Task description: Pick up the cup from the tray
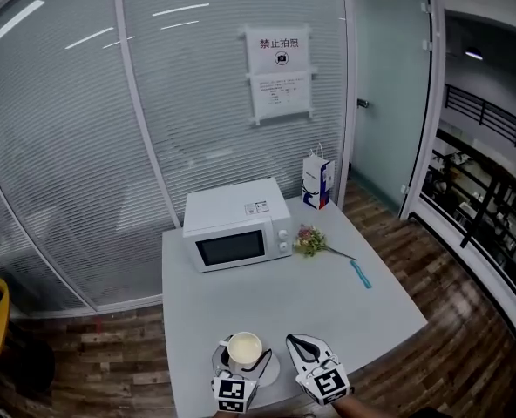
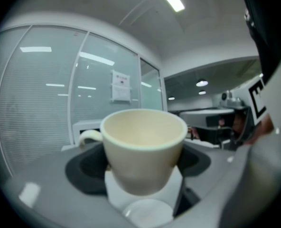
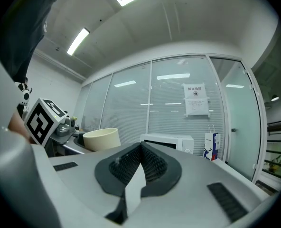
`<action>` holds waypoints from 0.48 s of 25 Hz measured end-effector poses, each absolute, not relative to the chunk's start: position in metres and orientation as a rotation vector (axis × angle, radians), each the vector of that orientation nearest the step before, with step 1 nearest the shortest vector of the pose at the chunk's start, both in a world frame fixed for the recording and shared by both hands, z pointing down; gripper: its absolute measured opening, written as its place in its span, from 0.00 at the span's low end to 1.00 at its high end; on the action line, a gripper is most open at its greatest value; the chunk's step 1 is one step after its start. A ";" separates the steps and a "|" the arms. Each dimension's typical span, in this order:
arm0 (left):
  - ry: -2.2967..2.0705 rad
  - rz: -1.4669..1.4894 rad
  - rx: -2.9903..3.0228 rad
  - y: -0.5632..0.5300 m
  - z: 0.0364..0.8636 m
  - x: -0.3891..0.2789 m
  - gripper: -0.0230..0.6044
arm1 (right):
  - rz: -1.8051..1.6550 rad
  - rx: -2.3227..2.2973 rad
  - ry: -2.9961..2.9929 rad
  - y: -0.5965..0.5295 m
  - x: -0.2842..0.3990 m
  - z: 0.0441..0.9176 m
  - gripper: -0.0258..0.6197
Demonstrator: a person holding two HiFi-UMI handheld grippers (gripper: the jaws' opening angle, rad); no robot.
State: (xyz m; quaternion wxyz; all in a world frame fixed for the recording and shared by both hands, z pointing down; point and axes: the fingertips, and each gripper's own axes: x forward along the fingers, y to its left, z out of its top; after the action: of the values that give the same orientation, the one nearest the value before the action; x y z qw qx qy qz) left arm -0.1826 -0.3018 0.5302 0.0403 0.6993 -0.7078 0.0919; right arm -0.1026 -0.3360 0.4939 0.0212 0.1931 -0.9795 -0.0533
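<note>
The pale table [image 1: 328, 307] holds a white microwave [image 1: 238, 225]. Flowers [image 1: 310, 240] lie just right of the microwave. A bag [image 1: 317, 181] stands behind-right, a blue stick [image 1: 361, 274] farther right, and a round tray [image 1: 274, 370] well in front.

Smooth, cream, ceramic-looking cup [image 2: 143, 160]; matt grey table [image 1: 328, 307] carrying a smooth white microwave [image 1: 238, 220]; dark wood-plank floor [image 1: 441, 277] around the table; ribbed frosted glass wall [image 1: 66, 146] behind it.

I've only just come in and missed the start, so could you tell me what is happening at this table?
A person holds a gripper in each hand at a white table. The left gripper has its jaws closed on a cream cup over the small round tray near the table's front edge; whether it is lifted yet is unclear. The right gripper is beside it, jaws together, empty.
</note>
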 end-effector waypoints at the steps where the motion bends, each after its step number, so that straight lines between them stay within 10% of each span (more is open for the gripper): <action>1: -2.171 0.280 2.141 -0.302 0.529 -0.183 0.72 | -0.169 0.598 -3.038 -0.336 -0.103 0.493 0.02; 12: -2.183 0.275 2.137 -0.299 0.527 -0.185 0.72 | -0.172 0.593 -3.050 -0.332 -0.105 0.487 0.02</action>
State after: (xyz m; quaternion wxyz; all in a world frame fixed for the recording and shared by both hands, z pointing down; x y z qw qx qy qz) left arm -0.1848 -0.2993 0.5271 0.0371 0.6962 -0.7113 0.0896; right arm -0.1054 -0.3321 0.4870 0.0151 0.1907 -0.9800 -0.0551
